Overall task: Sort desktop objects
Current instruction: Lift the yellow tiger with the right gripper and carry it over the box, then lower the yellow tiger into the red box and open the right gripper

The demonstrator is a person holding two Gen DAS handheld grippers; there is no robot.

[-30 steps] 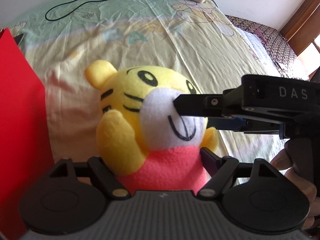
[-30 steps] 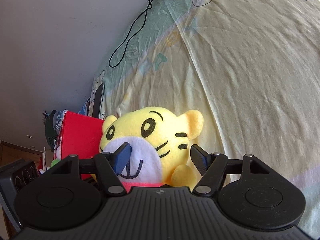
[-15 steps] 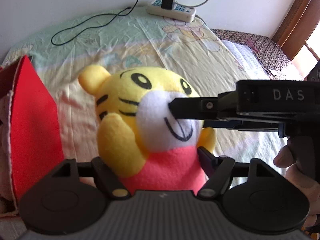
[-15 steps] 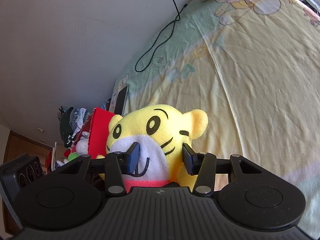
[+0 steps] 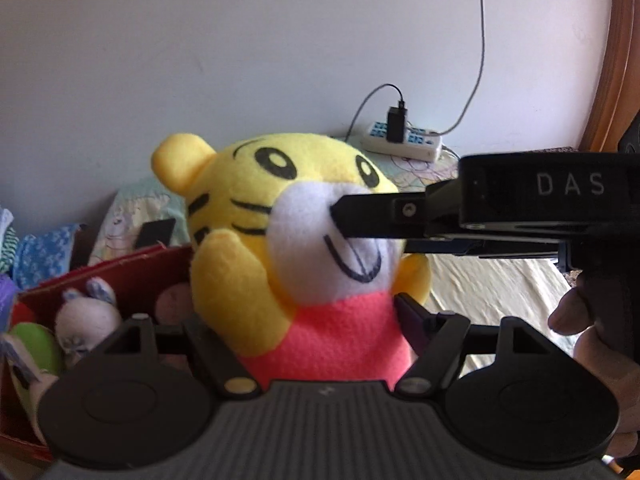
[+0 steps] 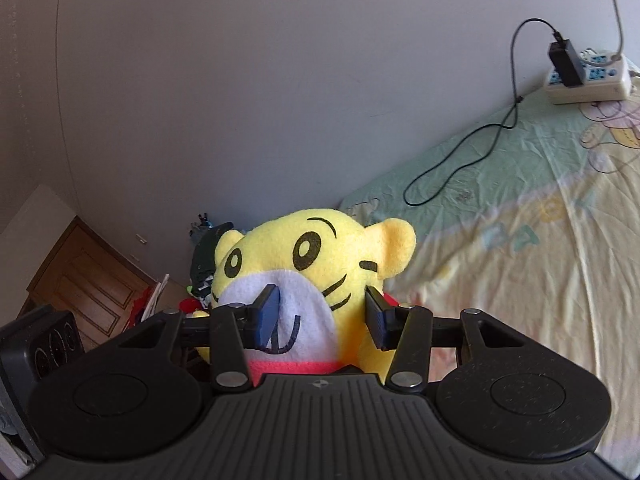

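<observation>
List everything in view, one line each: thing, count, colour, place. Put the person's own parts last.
tiger plush: 1, yellow with white muzzle and pink-red shirt, held up between both tools
red box: 1, red, low left behind the plush, with toys inside
bunny toy: 1, pale grey-white, inside the red box
green toy: 1, green, at the box's left end
power strip: 1, white with blue sockets, on the bed by the wall
charger: 1, black, plugged into the power strip
cable: 1, black, looped on the sheet
bed sheet: 1, pale yellow and green, cartoon print
left tool: 1, black, around the plush's body
right tool: 1, black, clamped on the plush's head
hand: 1, holding the right tool's grip
</observation>
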